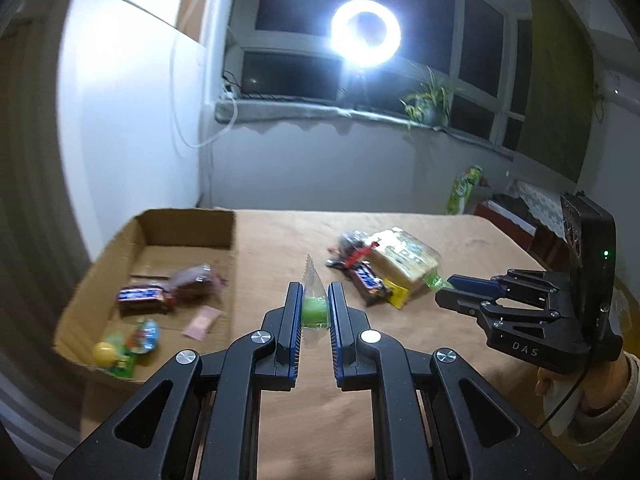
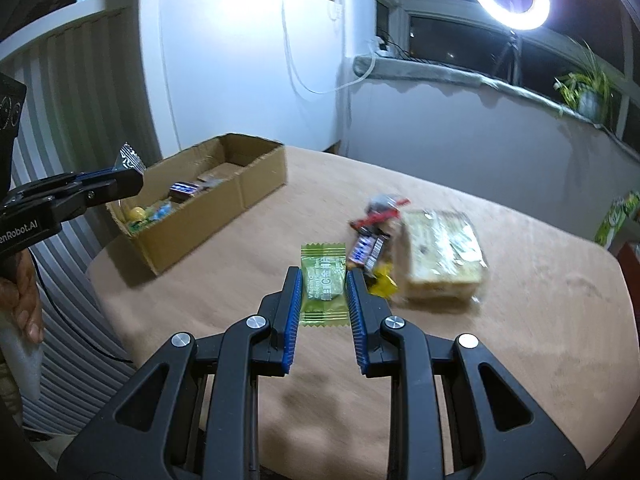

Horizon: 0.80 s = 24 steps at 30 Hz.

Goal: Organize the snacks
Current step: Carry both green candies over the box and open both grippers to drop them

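Observation:
My left gripper [image 1: 315,312] is shut on a small green candy in a clear wrapper [image 1: 314,309], held above the table beside the cardboard box [image 1: 188,224]. In the right wrist view the left gripper [image 2: 120,184] shows at the left with the wrapper's end [image 2: 129,158] sticking out, near the box [image 2: 208,216]. My right gripper [image 2: 323,292] is shut on a flat green candy packet [image 2: 323,280], held over the table. It also shows in the left wrist view [image 1: 452,286], with a bit of the green wrapper [image 1: 434,280] at its tips.
The box holds a Snickers bar [image 1: 142,296], a reddish packet [image 1: 192,278] and several small sweets [image 1: 124,348]. A pile on the tan table [image 2: 520,340] has a wrapped cake [image 2: 442,260], a Snickers bar [image 2: 366,250], a yellow sweet [image 2: 382,284] and a dark packet [image 2: 380,210].

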Each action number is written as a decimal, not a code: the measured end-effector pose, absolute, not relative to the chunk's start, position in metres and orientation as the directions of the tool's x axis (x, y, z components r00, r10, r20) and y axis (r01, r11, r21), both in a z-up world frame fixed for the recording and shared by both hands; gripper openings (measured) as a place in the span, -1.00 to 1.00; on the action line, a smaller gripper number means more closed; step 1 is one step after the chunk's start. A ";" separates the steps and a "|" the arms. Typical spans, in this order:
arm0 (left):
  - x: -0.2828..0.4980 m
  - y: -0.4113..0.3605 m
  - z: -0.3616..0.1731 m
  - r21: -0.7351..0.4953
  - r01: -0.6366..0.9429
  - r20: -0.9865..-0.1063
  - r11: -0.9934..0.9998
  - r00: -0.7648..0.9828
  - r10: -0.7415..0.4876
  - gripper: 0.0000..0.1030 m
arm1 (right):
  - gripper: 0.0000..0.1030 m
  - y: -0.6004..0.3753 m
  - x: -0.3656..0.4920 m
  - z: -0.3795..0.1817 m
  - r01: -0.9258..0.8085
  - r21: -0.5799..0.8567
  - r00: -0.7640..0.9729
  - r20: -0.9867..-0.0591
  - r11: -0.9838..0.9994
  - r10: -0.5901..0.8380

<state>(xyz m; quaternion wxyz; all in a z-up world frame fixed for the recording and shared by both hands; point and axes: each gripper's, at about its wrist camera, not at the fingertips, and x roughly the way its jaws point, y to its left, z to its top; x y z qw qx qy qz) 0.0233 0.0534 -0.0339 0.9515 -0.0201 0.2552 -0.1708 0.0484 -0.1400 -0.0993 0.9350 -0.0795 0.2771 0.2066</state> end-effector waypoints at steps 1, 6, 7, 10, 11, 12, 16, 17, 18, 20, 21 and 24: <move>0.022 0.060 -0.033 -0.127 0.307 -0.472 0.943 0.818 -0.330 -0.78 | -0.54 -0.134 0.050 -0.098 -0.437 -0.039 0.760 -0.551 0.898 0.346; 0.022 0.089 -0.034 -0.143 0.271 -0.458 0.952 0.835 -0.306 -0.78 | -0.54 -0.092 0.057 -0.091 -0.486 -0.063 0.750 -0.542 0.872 0.379; 0.023 0.096 -0.036 -0.148 0.262 -0.458 0.954 0.837 -0.300 -0.78 | -0.54 -0.082 0.059 -0.090 -0.498 -0.066 0.746 -0.541 0.865 0.388; 0.026 0.112 -0.040 -0.157 0.239 -0.463 0.958 0.839 -0.285 -0.79 | -0.54 -0.055 0.067 -0.089 -0.534 -0.073 0.730 -0.542 0.842 0.416; 0.027 0.117 -0.042 -0.161 0.229 -0.466 0.960 0.840 -0.278 -0.78 | -0.54 -0.048 0.070 -0.089 -0.545 -0.074 0.725 -0.542 0.835 0.425; 0.030 0.124 -0.045 -0.167 0.216 -0.470 0.962 0.840 -0.270 -0.79 | -0.54 -0.039 0.074 -0.088 -0.557 -0.075 0.719 -0.542 0.827 0.435; 0.036 0.146 -0.053 -0.183 0.175 -0.482 0.967 0.842 -0.243 -0.79 | -0.54 -0.006 0.087 -0.086 -0.602 -0.080 0.696 -0.539 0.794 0.473; 0.040 0.152 -0.056 -0.186 0.162 -0.487 0.969 0.841 -0.234 -0.79 | -0.54 0.002 0.091 -0.085 -0.614 -0.081 0.690 -0.537 0.785 0.485; 0.042 0.156 -0.058 -0.187 0.154 -0.491 0.970 0.841 -0.228 -0.79 | -0.54 0.007 0.094 -0.084 -0.622 -0.082 0.687 -0.534 0.779 0.493; 0.048 0.162 -0.060 -0.186 0.143 -0.497 0.972 0.840 -0.219 -0.79 | -0.54 0.020 0.104 -0.082 -0.638 -0.083 0.680 -0.528 0.766 0.509; 0.049 0.165 -0.061 -0.186 0.139 -0.498 0.973 0.840 -0.215 -0.79 | -0.54 0.025 0.110 -0.081 -0.644 -0.082 0.677 -0.524 0.760 0.517; 0.059 0.171 -0.063 -0.181 0.128 -0.504 0.975 0.839 -0.204 -0.79 | -0.54 0.037 0.124 -0.078 -0.658 -0.073 0.671 -0.508 0.750 0.540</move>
